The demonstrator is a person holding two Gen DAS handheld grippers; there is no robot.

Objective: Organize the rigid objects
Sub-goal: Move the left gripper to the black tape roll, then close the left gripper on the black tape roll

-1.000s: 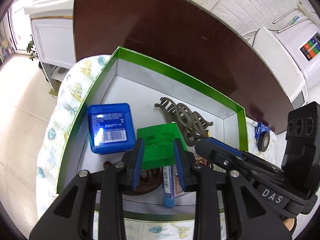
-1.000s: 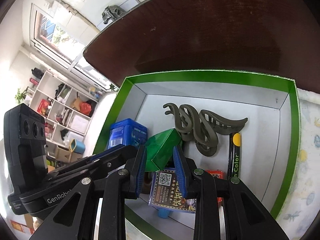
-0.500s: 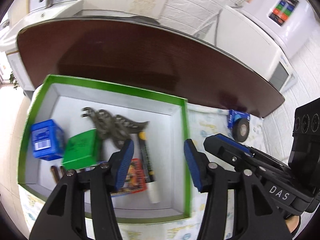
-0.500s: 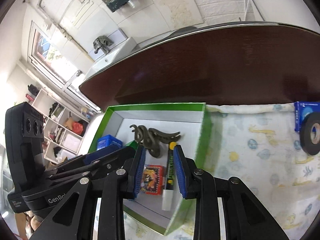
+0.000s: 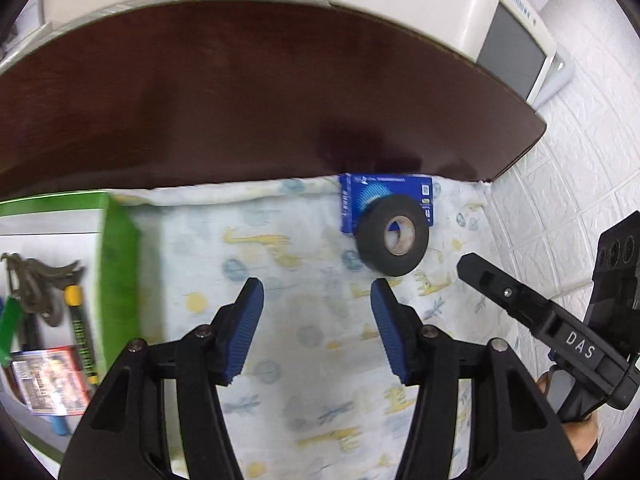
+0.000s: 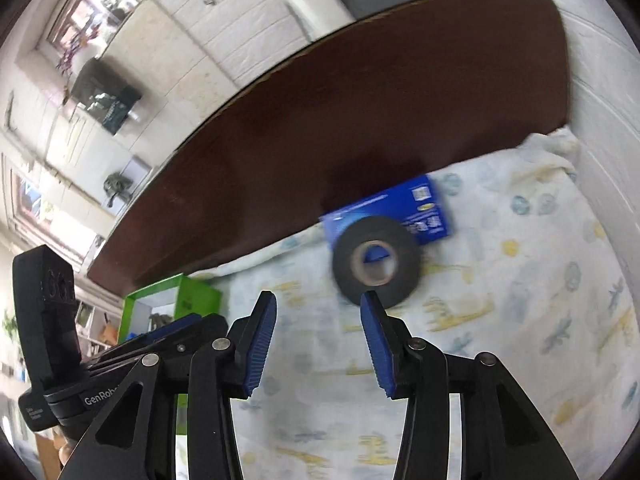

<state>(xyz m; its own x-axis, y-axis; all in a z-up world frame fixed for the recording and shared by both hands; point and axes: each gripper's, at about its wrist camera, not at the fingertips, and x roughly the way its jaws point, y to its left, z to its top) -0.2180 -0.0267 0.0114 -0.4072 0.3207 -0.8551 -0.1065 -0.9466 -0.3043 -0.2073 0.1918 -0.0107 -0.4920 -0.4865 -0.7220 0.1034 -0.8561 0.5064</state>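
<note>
Both grippers, left (image 5: 316,304) and right (image 6: 316,316), swung from green box (image 5: 120,264) toward tape roll (image 5: 392,240), jaws just opening, empty.

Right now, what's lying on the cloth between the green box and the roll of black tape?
Nothing: in the left wrist view the patterned cloth is bare between the green box and the roll of black tape.
</note>
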